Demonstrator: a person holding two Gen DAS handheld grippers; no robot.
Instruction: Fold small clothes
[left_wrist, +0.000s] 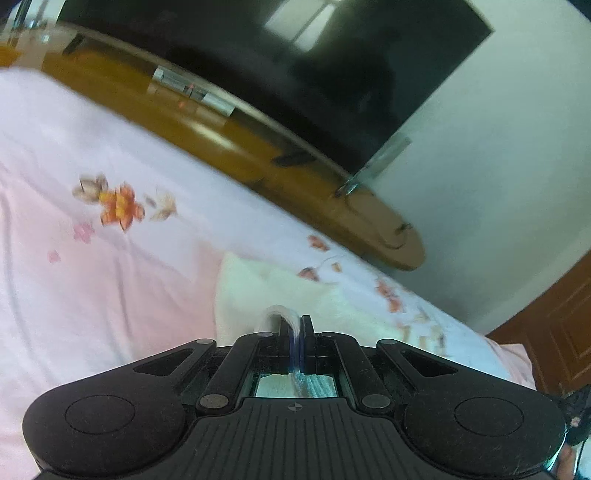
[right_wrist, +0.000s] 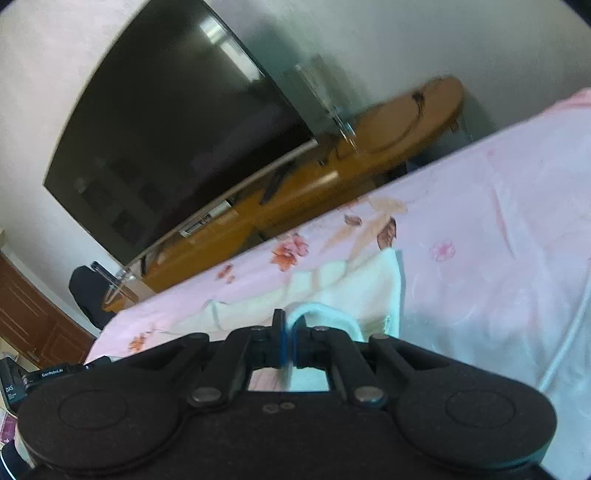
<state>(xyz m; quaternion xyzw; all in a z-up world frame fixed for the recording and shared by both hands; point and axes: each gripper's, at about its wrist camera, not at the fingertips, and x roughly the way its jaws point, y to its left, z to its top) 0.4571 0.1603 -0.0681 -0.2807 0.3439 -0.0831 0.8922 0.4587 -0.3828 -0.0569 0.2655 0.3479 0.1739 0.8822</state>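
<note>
Left gripper (left_wrist: 295, 325) and right gripper (right_wrist: 288, 325), each clamped tight on an edge of pale cream garment (right_wrist: 354, 291) spread ahead over pink floral bedsheet (left_wrist: 92, 295).

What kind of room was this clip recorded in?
Most likely a bedroom in a home. The work surface looks like a bed with a pink floral bedsheet, facing a large dark television on a long wooden TV stand, with a wooden door nearby.

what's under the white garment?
The pink floral bedsheet shows all around the white garment, which lies on it. Whatever lies directly beneath the cloth is covered.
</note>
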